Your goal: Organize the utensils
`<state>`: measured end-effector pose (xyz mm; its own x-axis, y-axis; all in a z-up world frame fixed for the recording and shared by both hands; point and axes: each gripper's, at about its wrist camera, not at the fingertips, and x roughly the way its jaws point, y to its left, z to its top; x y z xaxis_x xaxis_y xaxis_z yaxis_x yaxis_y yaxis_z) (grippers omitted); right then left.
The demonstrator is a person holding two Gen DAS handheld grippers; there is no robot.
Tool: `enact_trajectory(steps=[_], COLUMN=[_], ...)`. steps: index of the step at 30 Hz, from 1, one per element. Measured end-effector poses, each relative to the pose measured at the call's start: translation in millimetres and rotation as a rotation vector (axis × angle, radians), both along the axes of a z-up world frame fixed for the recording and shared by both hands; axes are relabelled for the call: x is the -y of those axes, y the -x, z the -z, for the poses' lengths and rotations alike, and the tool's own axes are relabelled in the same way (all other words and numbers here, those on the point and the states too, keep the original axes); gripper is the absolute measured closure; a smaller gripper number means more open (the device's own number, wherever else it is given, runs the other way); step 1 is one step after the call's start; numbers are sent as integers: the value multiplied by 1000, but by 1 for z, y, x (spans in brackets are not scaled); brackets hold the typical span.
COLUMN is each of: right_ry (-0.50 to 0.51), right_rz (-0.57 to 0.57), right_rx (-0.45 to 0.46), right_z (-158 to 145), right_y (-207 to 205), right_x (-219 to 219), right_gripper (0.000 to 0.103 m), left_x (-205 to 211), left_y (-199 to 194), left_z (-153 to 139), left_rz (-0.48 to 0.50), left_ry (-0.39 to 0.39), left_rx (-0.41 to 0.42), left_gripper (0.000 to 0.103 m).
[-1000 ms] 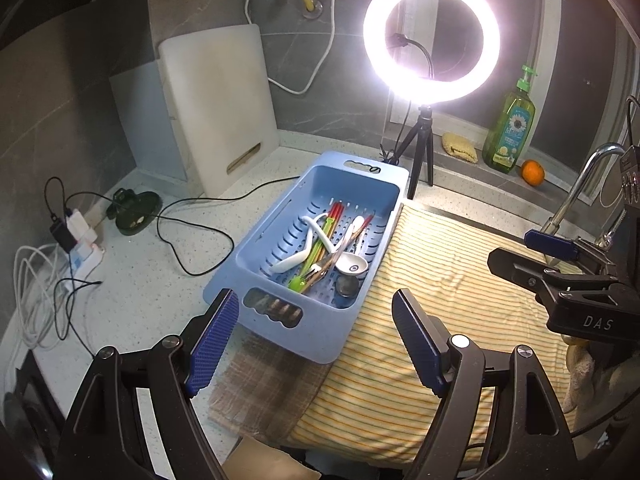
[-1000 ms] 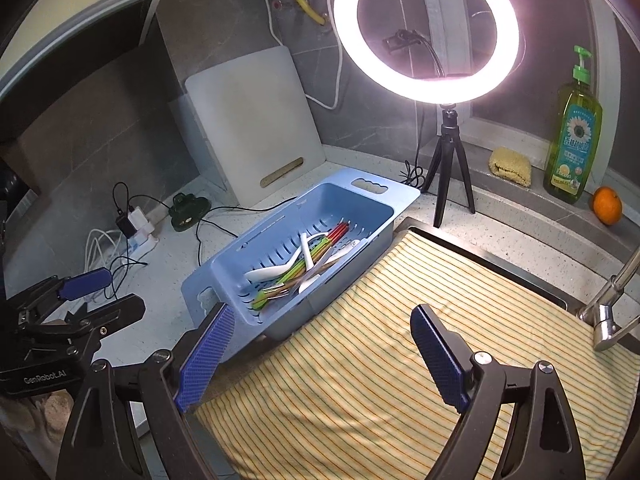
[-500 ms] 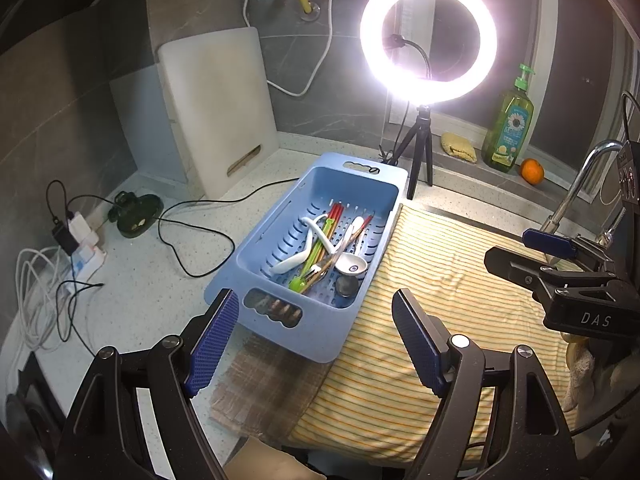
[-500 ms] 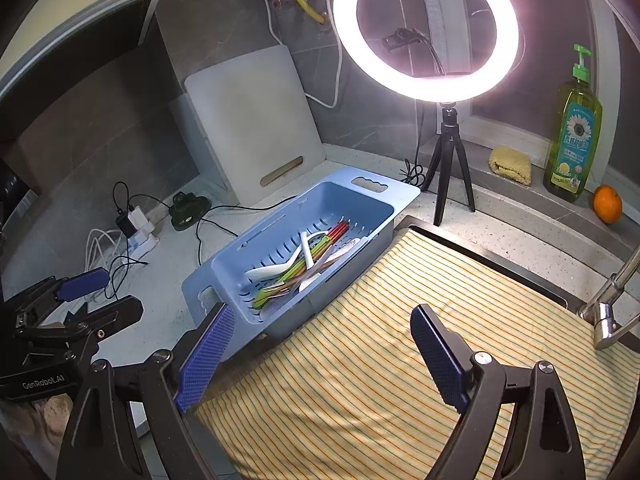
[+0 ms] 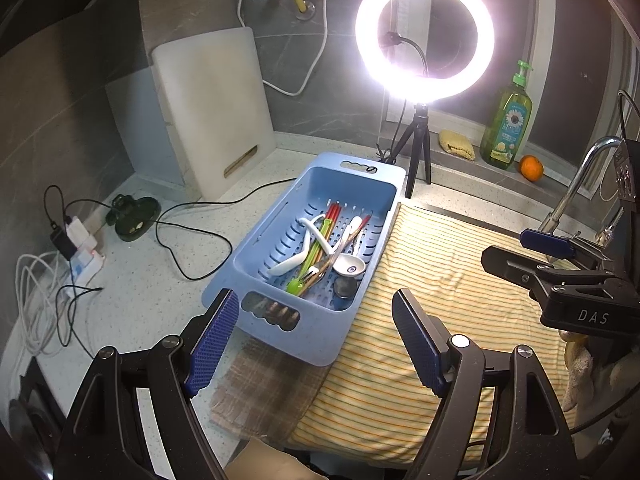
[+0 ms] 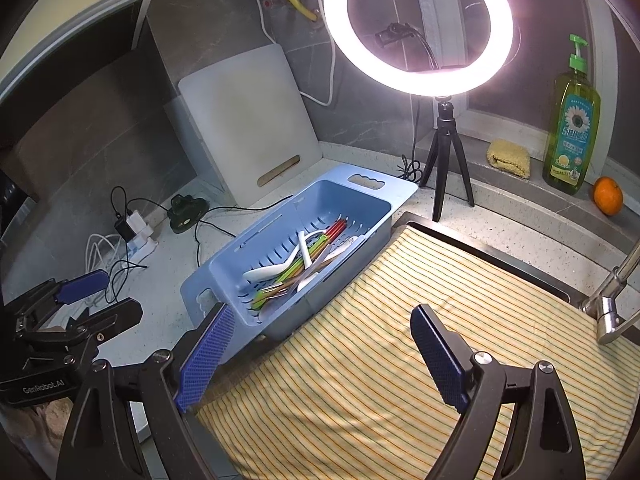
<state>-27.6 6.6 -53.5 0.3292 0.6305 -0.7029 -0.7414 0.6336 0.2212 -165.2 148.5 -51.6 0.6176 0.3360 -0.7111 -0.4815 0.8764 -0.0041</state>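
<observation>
A blue slotted basket (image 5: 276, 236) (image 6: 256, 252) lies on the counter beside a yellow striped cloth (image 5: 436, 280) (image 6: 420, 340). In it is a jumble of utensils: white spoons (image 5: 288, 266) (image 6: 266, 272), red and green chopsticks (image 5: 326, 224) (image 6: 320, 242), a white ladle-spoon (image 5: 350, 266) and a dark round piece (image 5: 345, 287). My left gripper (image 5: 316, 344) is open and empty, just in front of the basket's near end. My right gripper (image 6: 320, 352) is open and empty over the cloth, right of the basket. Each gripper shows in the other's view, the right one (image 5: 560, 268) and the left one (image 6: 76, 300).
A lit ring light on a tripod (image 5: 418, 152) stands behind the basket. White cutting boards (image 5: 212, 112) lean on the wall. Cables and a power strip (image 5: 80, 256) lie at left. A soap bottle (image 5: 506, 128), sponge (image 5: 456, 144), orange (image 5: 531, 168) and faucet (image 5: 576, 180) are at right.
Both views have shifted only slightly; the left view has drifted a little. Both grippers stay open and empty. Nothing in the basket has moved.
</observation>
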Motion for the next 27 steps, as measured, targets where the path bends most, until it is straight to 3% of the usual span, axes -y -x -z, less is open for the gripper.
enact_trajectory(steps=[27], right_ry=[6], right_rz=[38], right_rx=[-52], right_z=[12], right_y=[-17], right_x=[10], right_gripper=[15], left_x=[2], left_y=[-19], left_z=[7], left_rz=[57], left_ry=[-19], left_rx=[-19], left_gripper=[24])
